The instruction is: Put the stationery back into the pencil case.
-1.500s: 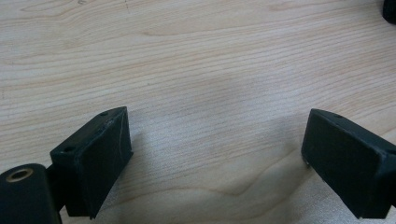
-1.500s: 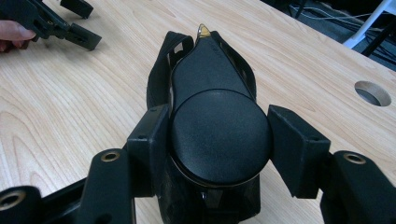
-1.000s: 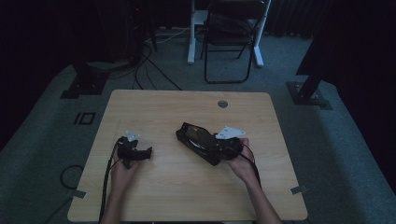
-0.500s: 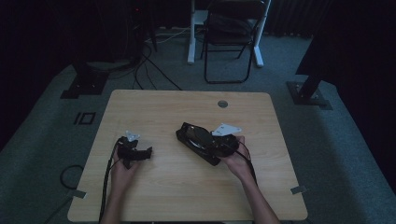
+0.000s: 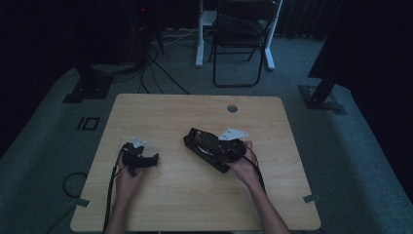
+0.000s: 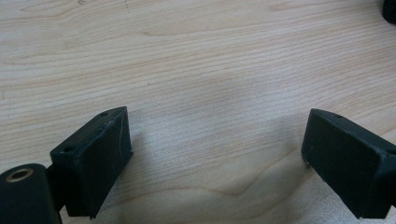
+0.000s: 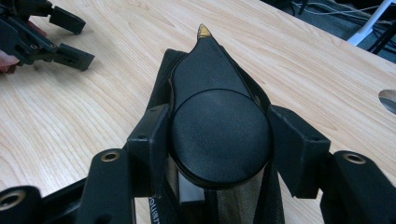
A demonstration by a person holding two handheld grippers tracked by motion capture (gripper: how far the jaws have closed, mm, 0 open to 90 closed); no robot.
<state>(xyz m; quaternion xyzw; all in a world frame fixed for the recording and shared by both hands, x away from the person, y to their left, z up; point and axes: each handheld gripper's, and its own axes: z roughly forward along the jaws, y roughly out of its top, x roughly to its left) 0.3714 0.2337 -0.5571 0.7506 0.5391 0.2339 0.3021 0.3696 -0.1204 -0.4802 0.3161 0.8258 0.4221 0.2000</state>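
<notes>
On the wooden table [image 5: 195,112] lies a long black object [image 5: 198,138] with a round cap and a pointed, amber-tipped end [image 7: 204,31]. My right gripper [image 5: 210,145] is shut on it. In the right gripper view the two pads [image 7: 149,140] press against both sides of the round cap [image 7: 219,130]. The pointed end faces away from the hand, toward the table's far left. My left gripper [image 5: 155,160] rests low on the left part of the table. Its jaws stand open in the left gripper view [image 6: 215,158], with bare wood between them. It also shows far off in the right gripper view [image 7: 81,42].
A round cable hole [image 5: 232,108] sits near the table's far edge. Beyond the table stand a black folding chair [image 5: 241,44] and white legs [image 5: 199,44]. Cables [image 5: 160,68] lie on the carpet, with stand bases at left [image 5: 85,90] and right [image 5: 321,95].
</notes>
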